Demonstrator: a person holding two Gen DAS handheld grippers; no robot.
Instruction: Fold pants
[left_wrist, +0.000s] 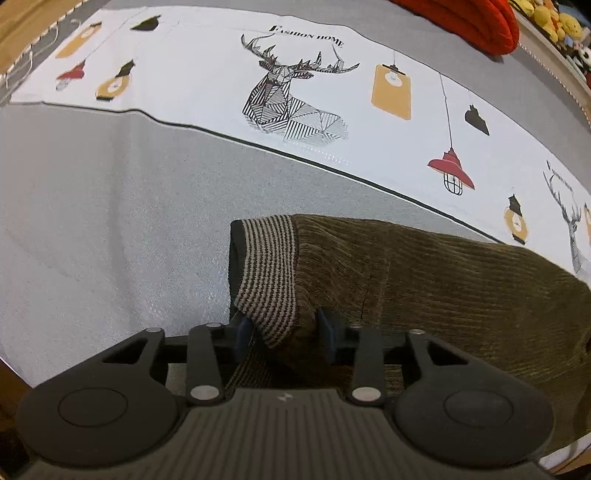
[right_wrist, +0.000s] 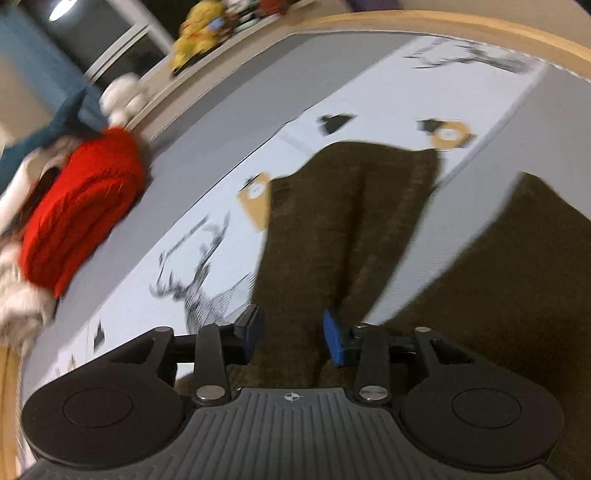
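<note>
The pants (left_wrist: 443, 273) are olive-brown corduroy with a striped knit cuff (left_wrist: 267, 273). In the left wrist view my left gripper (left_wrist: 284, 332) has its blue pads on either side of the cuff's lower corner and holds it. In the blurred right wrist view the pants (right_wrist: 343, 221) run away from me over the printed cloth, with a second dark part (right_wrist: 517, 277) at the right. My right gripper (right_wrist: 291, 336) has its pads on either side of the near end of the fabric.
A grey and white tablecloth (left_wrist: 184, 66) printed with deer and lanterns covers the table. A red knit garment (right_wrist: 81, 206) and soft toys (right_wrist: 199, 33) lie along the far wooden edge (right_wrist: 443, 22).
</note>
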